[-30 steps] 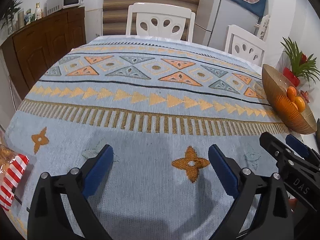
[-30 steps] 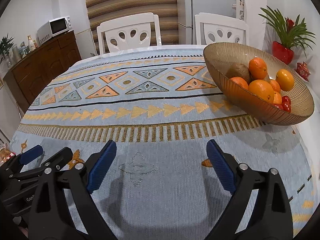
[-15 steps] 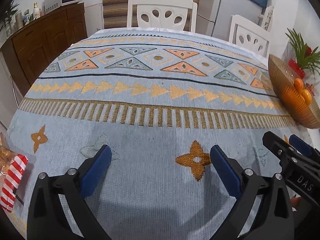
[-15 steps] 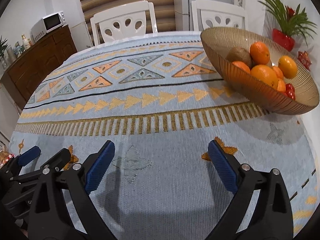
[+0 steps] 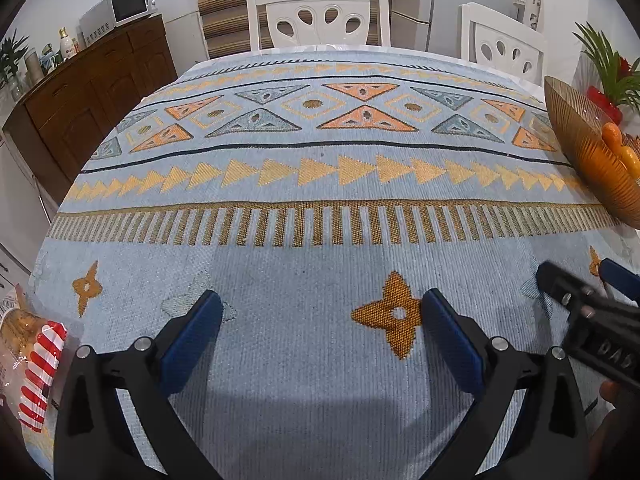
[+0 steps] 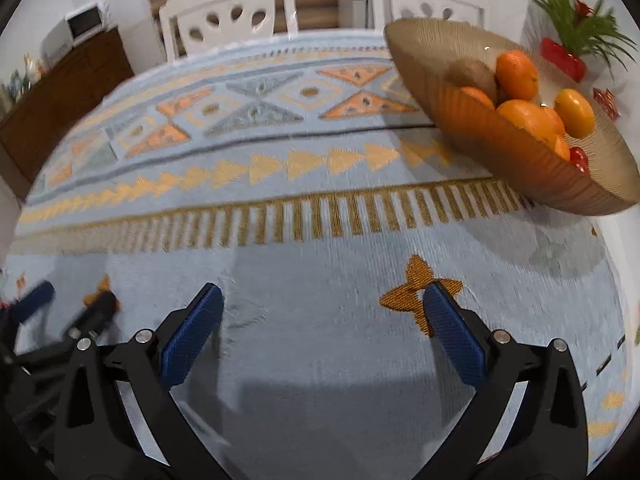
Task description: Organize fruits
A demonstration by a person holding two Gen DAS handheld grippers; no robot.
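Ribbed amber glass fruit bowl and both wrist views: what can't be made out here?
- Ribbed amber glass fruit bowl, left wrist view: cut by the right edge; most fruit hidden behind its wall.
- Same bowl, right wrist view: near wall hides lower fruit, so no count; brown fruit blurred, kind unclear.
- Red-and-white striped packet: cut by the left edge, contents unreadable.
- Bottles on the wooden sideboard: too small.
- Left gripper, right wrist view: motion-blurred.

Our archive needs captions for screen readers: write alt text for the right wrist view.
A ribbed amber bowl of oranges, with a kiwi, sits at the right of a patterned blue tablecloth. The right gripper hangs over bare cloth, jaws opening, nothing between them.
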